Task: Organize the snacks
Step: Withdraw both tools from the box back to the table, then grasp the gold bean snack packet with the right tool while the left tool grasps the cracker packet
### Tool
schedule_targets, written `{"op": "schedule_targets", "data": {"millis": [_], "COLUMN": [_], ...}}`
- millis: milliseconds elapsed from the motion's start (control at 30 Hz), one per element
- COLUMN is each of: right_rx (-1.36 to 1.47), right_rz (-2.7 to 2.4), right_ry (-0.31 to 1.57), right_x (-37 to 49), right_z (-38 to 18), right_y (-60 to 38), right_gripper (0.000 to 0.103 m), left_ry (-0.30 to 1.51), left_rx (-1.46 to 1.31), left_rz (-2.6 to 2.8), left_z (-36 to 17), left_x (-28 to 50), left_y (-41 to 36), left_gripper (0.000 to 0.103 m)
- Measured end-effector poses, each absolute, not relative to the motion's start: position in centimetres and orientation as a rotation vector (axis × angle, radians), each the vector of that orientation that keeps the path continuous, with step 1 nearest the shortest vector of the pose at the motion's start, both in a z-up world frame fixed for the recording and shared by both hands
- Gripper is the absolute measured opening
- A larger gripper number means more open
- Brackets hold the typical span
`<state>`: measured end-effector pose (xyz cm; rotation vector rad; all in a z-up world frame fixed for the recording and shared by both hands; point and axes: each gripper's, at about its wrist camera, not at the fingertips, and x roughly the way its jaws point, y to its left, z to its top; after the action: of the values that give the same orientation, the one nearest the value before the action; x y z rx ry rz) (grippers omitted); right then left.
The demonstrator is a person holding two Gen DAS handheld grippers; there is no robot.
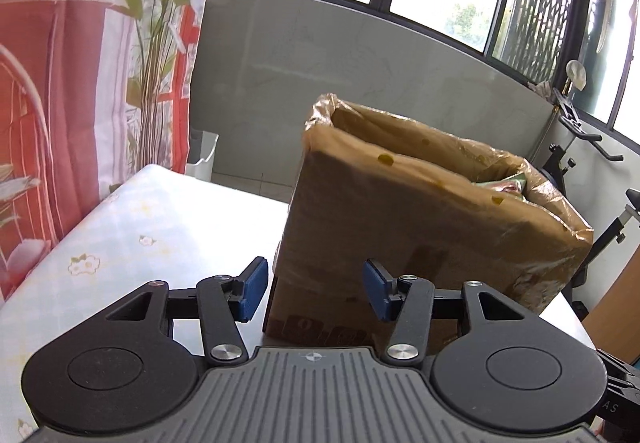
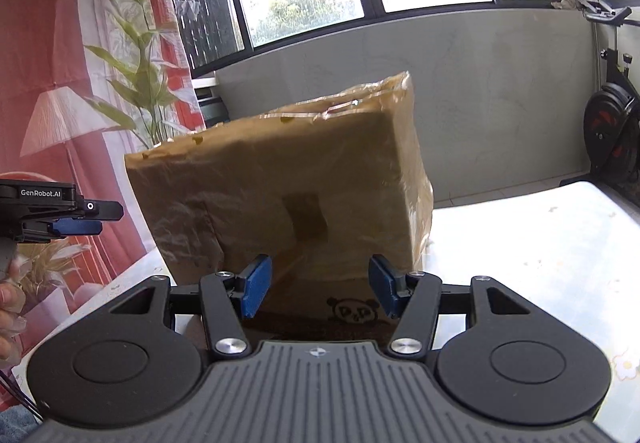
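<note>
A brown cardboard box (image 1: 404, 219) lined with a clear plastic bag stands on the table; its top is open and a green and pink snack packet (image 1: 506, 185) shows inside near the far end. My left gripper (image 1: 316, 289) is open and empty, just in front of the box's near corner. In the right wrist view the same box (image 2: 288, 195) fills the middle. My right gripper (image 2: 318, 289) is open and empty, close to the box's side wall above a panda print. The left gripper (image 2: 76, 221) also shows at the left edge there.
The table (image 1: 132, 239) has a white cloth with small flowers. A red patterned curtain (image 1: 60, 83) hangs at the left. A grey low wall with windows stands behind. An exercise bike (image 2: 612, 123) stands at the right. A white bin (image 1: 204, 153) sits beyond the table.
</note>
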<state>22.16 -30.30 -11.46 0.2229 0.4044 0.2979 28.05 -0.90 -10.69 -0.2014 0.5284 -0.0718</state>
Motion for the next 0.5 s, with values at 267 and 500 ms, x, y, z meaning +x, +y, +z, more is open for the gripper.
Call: {"op": "schedule_targets", "data": {"millis": [267,500], "right_rx": [0.239,0.272], "right_rz": [0.344,0.326], "right_ry": [0.59,0.734], "right_x": [24.8,27.9], "right_z": [-13.3,-14.0], "right_y": [-28.4,-26.3], "right_gripper": [0.058,0.058], "left_ry": [0.617,0.653], "left_rx": [-0.221,-0.195], "left_rz": [-0.022,0.014], "left_z": [-14.1,-16.3], "left_x": [27.7,27.6], "left_y": [0.4,1.7], "left_gripper": [0.055,0.055]}}
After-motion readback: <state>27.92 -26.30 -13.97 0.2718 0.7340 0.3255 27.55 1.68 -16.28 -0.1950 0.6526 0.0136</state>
